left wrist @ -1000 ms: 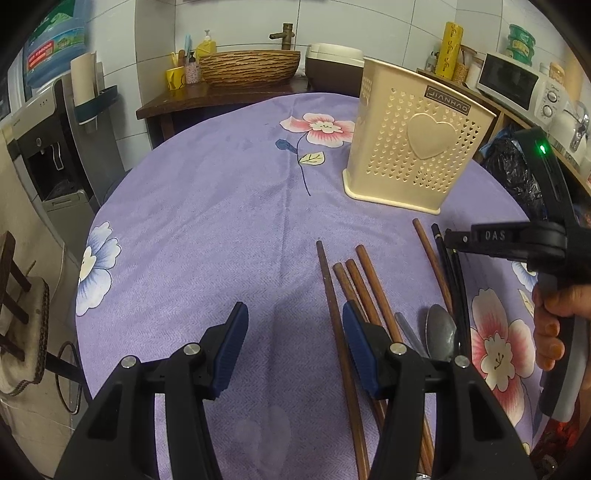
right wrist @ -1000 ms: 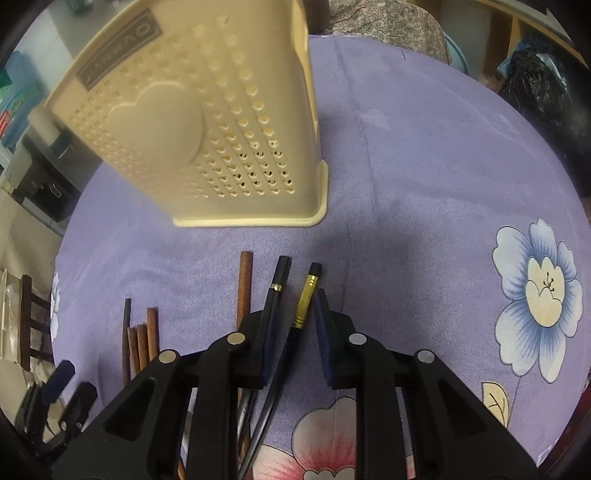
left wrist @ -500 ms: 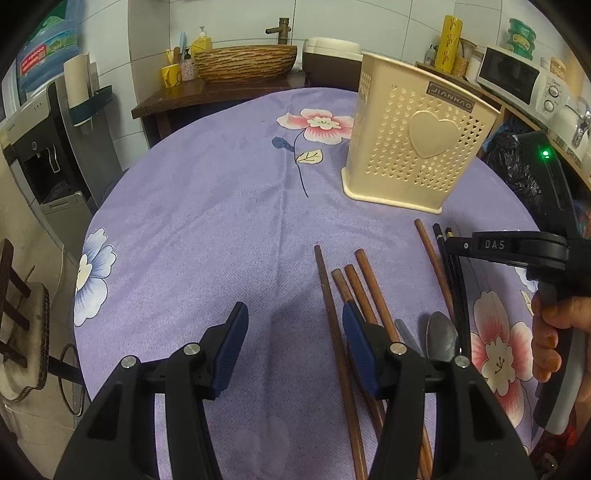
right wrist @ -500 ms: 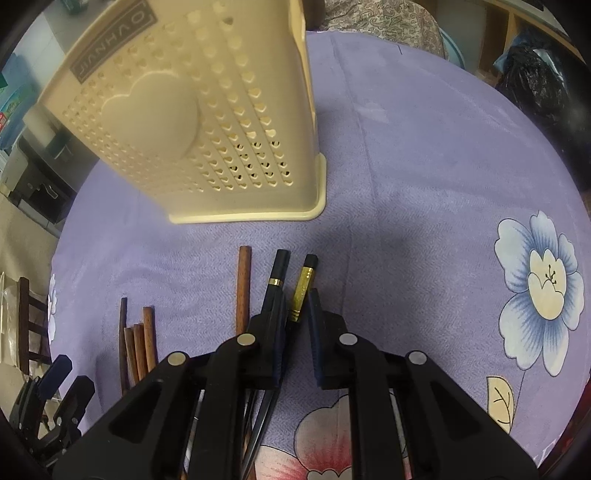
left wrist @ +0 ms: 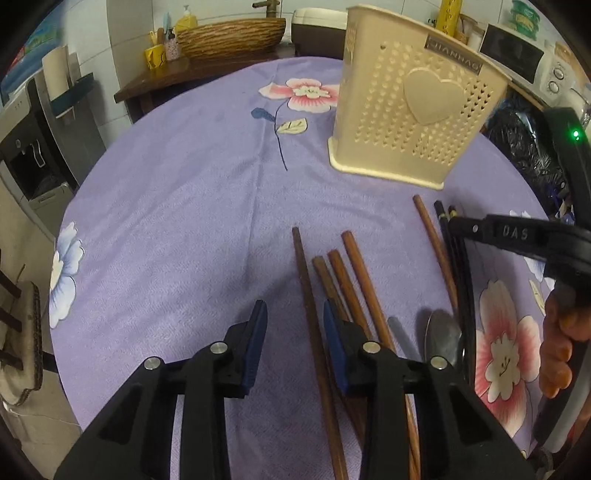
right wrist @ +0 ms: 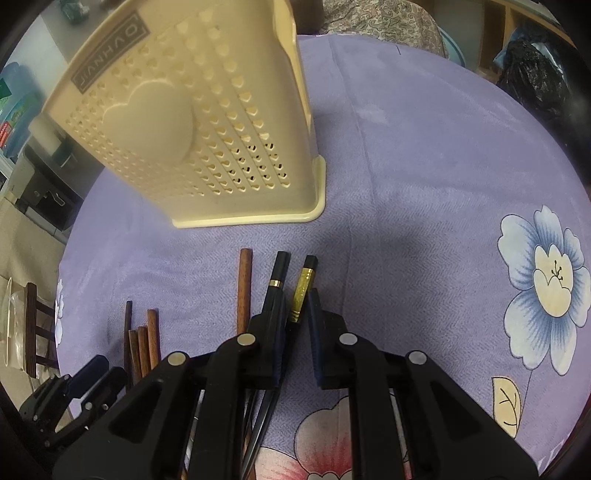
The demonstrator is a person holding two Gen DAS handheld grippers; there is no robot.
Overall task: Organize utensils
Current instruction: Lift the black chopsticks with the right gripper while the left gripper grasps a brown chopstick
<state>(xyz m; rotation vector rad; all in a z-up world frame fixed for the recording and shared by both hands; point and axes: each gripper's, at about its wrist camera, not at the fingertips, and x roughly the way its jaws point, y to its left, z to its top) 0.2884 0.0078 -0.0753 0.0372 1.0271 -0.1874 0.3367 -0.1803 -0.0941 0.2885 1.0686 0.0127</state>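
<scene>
Two views inspected, left wrist first. Left gripper [left wrist: 294, 332] sits at 6 o'clock, jaws narrow and just closing, straddling a long dark brown chopstick [left wrist: 308, 302]; pads not seen pressing on it. Three shorter brown chopsticks [left wrist: 347, 280] lie just beside, toward 5 o'clock, partly under the right-hand pad. A single brown chopstick [left wrist: 434, 240], a metal spoon [left wrist: 441, 336] and a grey handle [left wrist: 400, 338] lie toward 4 o'clock. Cream perforated utensil holder [left wrist: 413, 110] stands upright at 1 o'clock, nameplate reading "JIANHAO". Right gripper's body at 3 o'clock bears "DAS", with a green light lit; a hand [left wrist: 561, 347] grips its handle. Purple floral tablecloth [left wrist: 184, 206] is bare from 9 to 12 o'clock, the widest free room. Table edge curves along 8 to 10 o'clock; a wooden side table with a woven basin [left wrist: 231, 33] stands beyond at 12 o'clock.

Right wrist view: right gripper [right wrist: 297, 317] at 6 o'clock, jaws nearly together, clamped on a black chopstick with a gold section [right wrist: 301, 291]; whether the black chopstick with a gold ring [right wrist: 275, 280] at its left pad is also caught cannot be told. Holder at 11 o'clock, nameplate seen upside down. Cloth from 1 to 4 o'clock lies open up to the table edge at 3 o'clock
</scene>
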